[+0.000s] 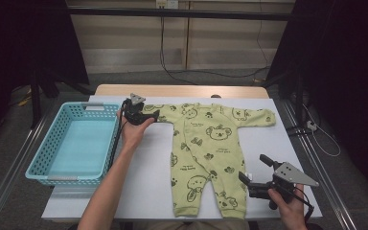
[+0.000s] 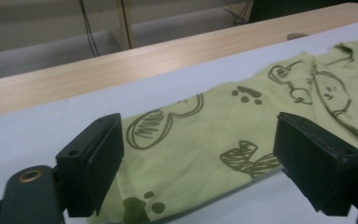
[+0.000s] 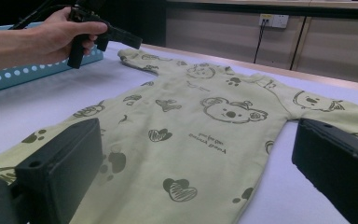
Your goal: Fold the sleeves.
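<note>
A light green baby romper [image 1: 206, 143] printed with koalas, hearts and paws lies flat, front up, on the white table cover [image 1: 143, 187]. My left gripper [image 1: 149, 115] is at the cuff of the sleeve on the left. Its jaws stand wide apart, one on each side of that sleeve [image 2: 200, 140], and neither pad presses on the cloth. My right gripper [image 1: 253, 167] is low beside the romper's right leg, open, with its jaws pointing across the garment [image 3: 191, 130]. The right gripper view also has the left hand and its gripper [image 3: 121, 36] far off at the sleeve end.
A light blue plastic basket [image 1: 38, 163] stands empty at the table's left edge, close to my left forearm. A strip of wooden tabletop [image 1: 182, 90] shows behind the white cover. Cables and dark stands lie on the floor beyond the table.
</note>
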`<state>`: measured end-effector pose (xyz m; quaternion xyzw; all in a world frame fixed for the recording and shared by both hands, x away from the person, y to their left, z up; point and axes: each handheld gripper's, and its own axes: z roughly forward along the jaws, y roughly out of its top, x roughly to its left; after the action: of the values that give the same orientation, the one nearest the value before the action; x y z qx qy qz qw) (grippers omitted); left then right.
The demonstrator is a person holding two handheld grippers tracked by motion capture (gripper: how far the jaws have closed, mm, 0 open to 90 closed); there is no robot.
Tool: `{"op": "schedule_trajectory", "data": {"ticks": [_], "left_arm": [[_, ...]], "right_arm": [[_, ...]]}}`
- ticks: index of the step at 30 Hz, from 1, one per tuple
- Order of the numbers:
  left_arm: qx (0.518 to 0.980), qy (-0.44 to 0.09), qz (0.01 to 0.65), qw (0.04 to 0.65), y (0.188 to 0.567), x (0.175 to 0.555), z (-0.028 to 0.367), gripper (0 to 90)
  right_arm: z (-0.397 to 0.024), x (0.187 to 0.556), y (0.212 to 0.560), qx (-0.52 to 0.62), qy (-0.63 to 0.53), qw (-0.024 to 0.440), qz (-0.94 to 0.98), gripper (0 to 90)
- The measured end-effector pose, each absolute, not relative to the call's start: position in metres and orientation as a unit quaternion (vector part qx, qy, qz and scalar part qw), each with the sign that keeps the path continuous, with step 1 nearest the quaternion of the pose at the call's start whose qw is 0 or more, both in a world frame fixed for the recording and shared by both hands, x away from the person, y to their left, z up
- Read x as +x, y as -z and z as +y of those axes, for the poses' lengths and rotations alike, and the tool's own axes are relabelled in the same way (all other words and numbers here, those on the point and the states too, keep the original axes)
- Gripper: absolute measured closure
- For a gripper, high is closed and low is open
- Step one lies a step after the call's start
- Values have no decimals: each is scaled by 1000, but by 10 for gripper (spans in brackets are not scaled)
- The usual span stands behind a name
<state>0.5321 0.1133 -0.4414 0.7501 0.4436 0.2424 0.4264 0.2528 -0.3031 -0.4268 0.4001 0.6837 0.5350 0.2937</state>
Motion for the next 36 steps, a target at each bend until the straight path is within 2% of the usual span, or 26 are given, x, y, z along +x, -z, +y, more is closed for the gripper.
{"op": "schedule_trajectory", "data": {"ticks": [3,5,6,7,8,9,14,18,22,27,30,36], "left_arm": [[757,-236,452,409,445,534,118,242],[741,-242,473,411,448,535,116,253],[759,-242,465,387,448,536,120,256],[744,-247,479,394,450,536,118,268],[757,-253,476,369,450,537,122,274],[739,-255,499,375,453,537,121,279],[732,-252,522,358,460,542,126,294],[731,-250,526,355,460,542,127,360],[741,-257,517,344,459,542,128,546],[728,-247,524,366,454,542,132,777],[728,-245,523,368,454,542,132,831],[726,-237,523,378,452,541,129,868]], "right_arm": [[-303,252,427,399,-536,291,684,14],[-303,252,427,398,-537,290,685,14],[-303,253,427,397,-536,290,686,14],[-303,253,427,398,-537,287,686,14],[-302,252,427,397,-539,286,686,14],[-302,252,427,395,-540,286,686,14],[-303,252,427,396,-540,286,686,15],[-303,252,427,395,-540,286,686,15],[-303,252,427,394,-540,287,686,15],[-303,252,427,394,-539,286,687,15],[-303,252,427,395,-540,286,686,15],[-303,252,427,395,-540,286,686,15]]}}
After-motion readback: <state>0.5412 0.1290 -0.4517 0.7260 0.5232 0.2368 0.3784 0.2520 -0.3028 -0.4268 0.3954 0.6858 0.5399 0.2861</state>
